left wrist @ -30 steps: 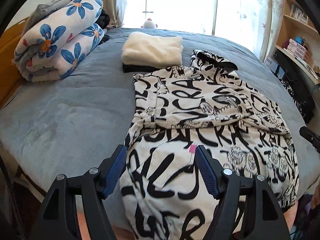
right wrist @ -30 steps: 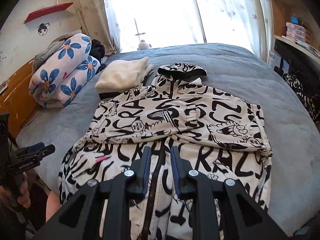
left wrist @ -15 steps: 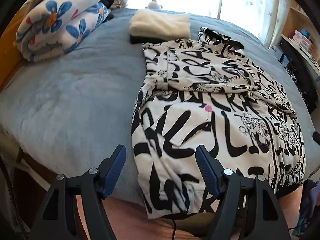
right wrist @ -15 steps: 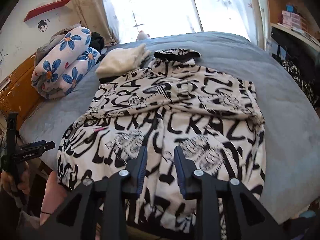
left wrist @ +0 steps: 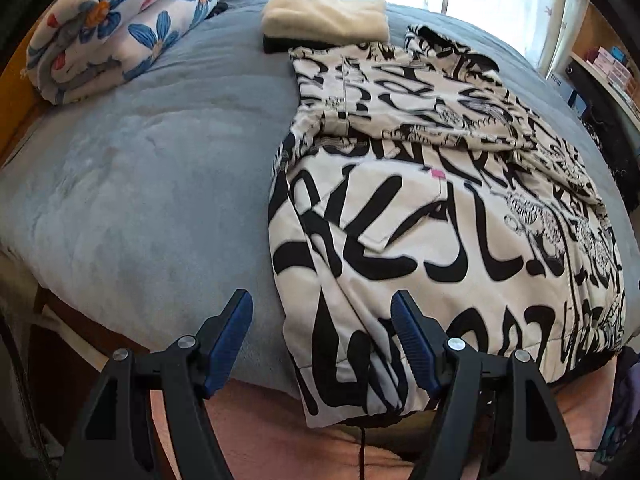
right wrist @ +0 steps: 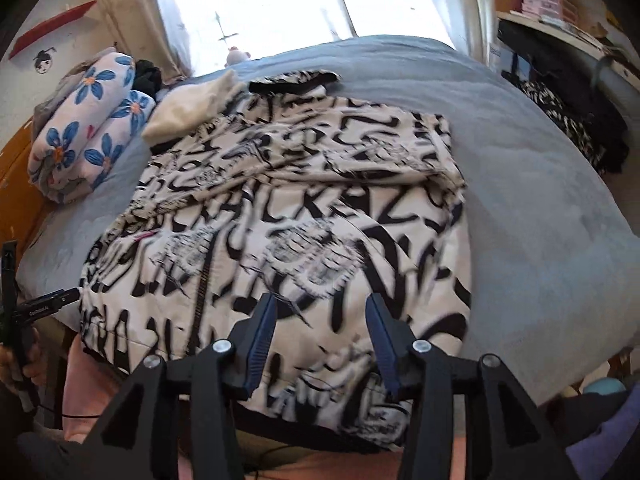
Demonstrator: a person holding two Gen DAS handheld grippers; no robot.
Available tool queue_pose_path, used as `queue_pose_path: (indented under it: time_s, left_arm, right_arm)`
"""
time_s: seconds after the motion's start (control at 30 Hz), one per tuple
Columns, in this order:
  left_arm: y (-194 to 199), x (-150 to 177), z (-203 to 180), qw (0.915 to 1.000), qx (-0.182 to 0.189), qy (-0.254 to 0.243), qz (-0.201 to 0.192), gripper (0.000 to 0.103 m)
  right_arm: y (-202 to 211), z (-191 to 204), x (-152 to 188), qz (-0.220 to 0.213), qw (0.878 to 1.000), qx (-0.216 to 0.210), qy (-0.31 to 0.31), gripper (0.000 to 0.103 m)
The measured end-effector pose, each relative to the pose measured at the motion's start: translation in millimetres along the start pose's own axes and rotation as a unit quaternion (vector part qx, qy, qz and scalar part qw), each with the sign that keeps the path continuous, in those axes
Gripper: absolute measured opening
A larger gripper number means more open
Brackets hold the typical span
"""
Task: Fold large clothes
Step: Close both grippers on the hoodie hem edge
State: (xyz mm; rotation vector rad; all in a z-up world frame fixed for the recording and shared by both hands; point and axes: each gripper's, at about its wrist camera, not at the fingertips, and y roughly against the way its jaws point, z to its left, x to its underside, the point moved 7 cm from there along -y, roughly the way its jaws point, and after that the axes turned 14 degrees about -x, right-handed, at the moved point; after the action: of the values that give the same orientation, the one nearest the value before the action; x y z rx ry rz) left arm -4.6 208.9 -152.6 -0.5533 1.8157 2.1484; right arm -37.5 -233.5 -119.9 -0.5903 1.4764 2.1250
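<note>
jacket point(right wrist: 288, 216) print motion-blurred, its hem behind the right tool point(right wrist: 320, 328)

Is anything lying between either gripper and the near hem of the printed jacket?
Nothing visible does. The left gripper hangs open over the hem corner of the printed jacket, and the right gripper, its jaws opening and empty, faces the hem further along. The cream folded garment sits beyond the jacket's far end.

A cream hooded jacket point(left wrist: 440, 216) covered in bold black graffiti lettering lies flat, front up, on the grey bed, sleeves folded across its chest, hood toward the window, hem hanging over the near edge.
</note>
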Motion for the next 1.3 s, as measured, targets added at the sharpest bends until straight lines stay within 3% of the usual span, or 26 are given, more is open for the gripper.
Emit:
queue_pose_path:
  time_s: [0.2,0.37,0.57,0.8,1.0,1.17,1.3]
  left_arm:
    - [-26.1,16.9,-1.7,0.9990,0.013,-0.003,0.043,0.070]
    - [-33.5,17.9,1.7,0.9977,0.035,0.014,0.056,0.074]
    - [-36.9,21.3,-1.5,0.9962,0.057,0.014,0.064,0.080]
    - [-40.6,22.4,-5.1,0.9949,0.066,0.009,0.076,0.084]
    - [-42.4,26.3,-5.8,0.9935,0.081,0.006,0.080,0.085]
    - [-51.2,28.5,-7.5,0.9910,0.095,0.008,0.095,0.093]
    - [-59.5,28.2,-14.3,0.9921,0.082,-0.003,0.095,0.095]
  right_arm:
    - [-5.9,-34.2,15.2,0.025,0.999,0.011,-0.034,0.046]
    - [-4.9,-59.0,30.4,0.038,0.997,0.025,-0.055,0.046]
    - [-12.6,-82.5,49.7,0.058,0.993,0.003,-0.103,0.046]
    - [-28.1,-73.3,57.0,0.077,0.989,-0.054,-0.116,0.047]
    - [-30.4,-67.3,65.0,0.088,0.987,-0.071,-0.112,0.050]
    - [-34.7,-66.0,67.4,0.095,0.986,-0.076,-0.113,0.050]
    - [-41.7,-62.7,67.8,0.105,0.988,-0.064,-0.098,0.050]
